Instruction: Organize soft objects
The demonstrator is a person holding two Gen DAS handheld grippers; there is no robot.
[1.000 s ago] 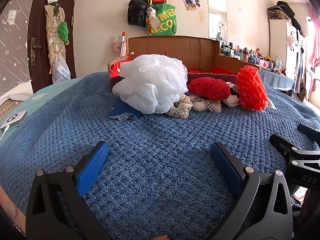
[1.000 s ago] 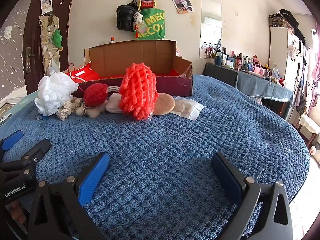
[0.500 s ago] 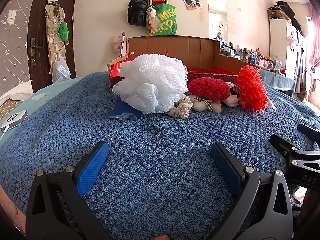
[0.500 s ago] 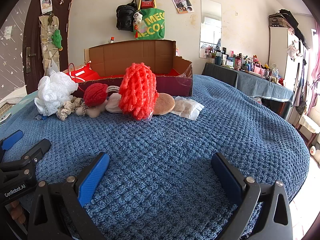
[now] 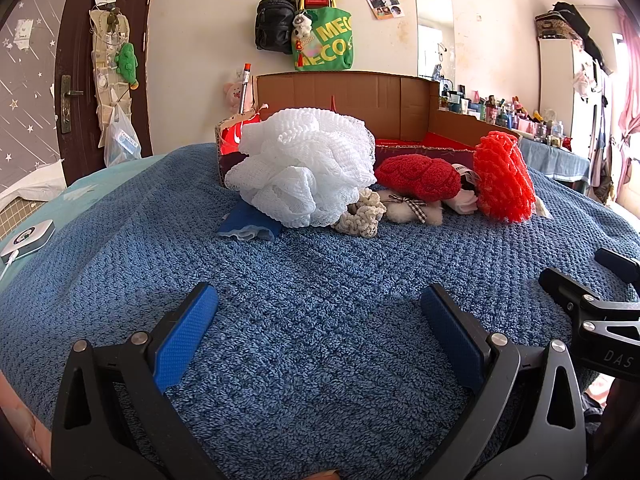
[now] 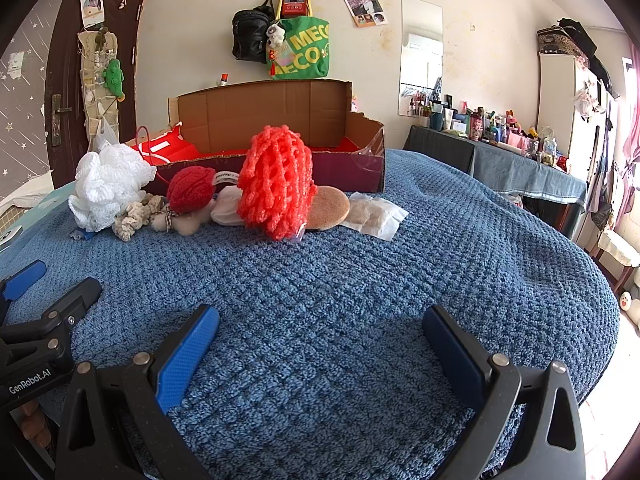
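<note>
Left wrist view: my left tongs [image 5: 318,320] gape wide over the blue blanket [image 5: 320,264], holding nothing. Right tongs [image 6: 320,340] likewise spread, empty. White mesh pouf [image 5: 304,168], red knit ball [image 5: 416,178] and red net sponge [image 5: 504,176] lie just before the cardboard box [image 5: 360,96].

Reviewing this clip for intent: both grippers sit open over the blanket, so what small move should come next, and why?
Probably advance the left gripper toward the white mesh pouf. Its fingers are open and empty, the pouf lies straight ahead of it, nearest of the pile, and the cardboard box waits just behind.
</note>
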